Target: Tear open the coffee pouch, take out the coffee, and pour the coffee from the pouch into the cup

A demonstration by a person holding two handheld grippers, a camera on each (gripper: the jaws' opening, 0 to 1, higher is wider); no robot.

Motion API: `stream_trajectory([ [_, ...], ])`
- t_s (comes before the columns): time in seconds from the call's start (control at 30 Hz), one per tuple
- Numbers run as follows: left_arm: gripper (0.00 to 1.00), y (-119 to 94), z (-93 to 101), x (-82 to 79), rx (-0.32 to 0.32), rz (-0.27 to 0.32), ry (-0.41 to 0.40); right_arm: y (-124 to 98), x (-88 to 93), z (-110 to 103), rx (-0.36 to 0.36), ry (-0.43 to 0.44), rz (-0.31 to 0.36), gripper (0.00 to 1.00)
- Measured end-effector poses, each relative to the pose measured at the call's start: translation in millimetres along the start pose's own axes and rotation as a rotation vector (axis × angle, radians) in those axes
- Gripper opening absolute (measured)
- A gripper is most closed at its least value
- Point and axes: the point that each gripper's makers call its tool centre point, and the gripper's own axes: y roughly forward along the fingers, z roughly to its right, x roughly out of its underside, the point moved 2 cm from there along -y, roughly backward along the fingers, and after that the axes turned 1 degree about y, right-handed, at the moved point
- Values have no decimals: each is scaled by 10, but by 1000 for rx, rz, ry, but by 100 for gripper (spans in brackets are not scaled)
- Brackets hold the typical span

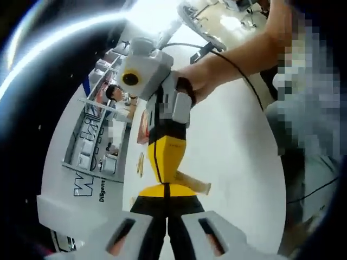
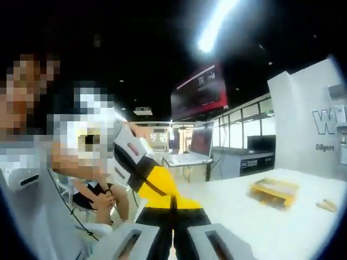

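Observation:
The two grippers meet tip to tip above a white table (image 1: 238,162). My left gripper (image 1: 168,225) rises from the bottom of the left gripper view with its grey jaws close together. Facing it is the yellow-and-black right gripper (image 1: 167,206), held by a hand, jaws shut. A tan coffee pouch (image 1: 194,184) sticks out sideways where the tips meet; the grip point itself is hidden. In the right gripper view my right gripper (image 2: 173,230) points at the yellow left gripper (image 2: 172,208), whose jaws are pressed into a thin line.
An orange-yellow box (image 1: 142,127) (image 2: 274,192) lies on the table (image 2: 260,227), with small tan pieces (image 1: 140,163) (image 2: 325,205) near it. A white booth wall (image 2: 314,124) stands beyond. A laptop (image 2: 187,154) sits on a far desk and a person (image 2: 97,197) sits behind.

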Motion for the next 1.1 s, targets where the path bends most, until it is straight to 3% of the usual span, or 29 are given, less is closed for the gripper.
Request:
stream_trajectory([
  [0.4,0,11,-118,100,-149,-5,49,-3,-39,41,-25,121,137,0],
  [0.67,0,-20,-142,60,-210,55,-25,-34,-52,88,-40,166,223,0],
  [0.87,0,-55,-158,35,-176,178,-257,-52,-67,56,-56,171,271,0],
  [1.1,0,-116,-178,24,-82,414,-598,-70,-120,-10,-107,162,333,0],
])
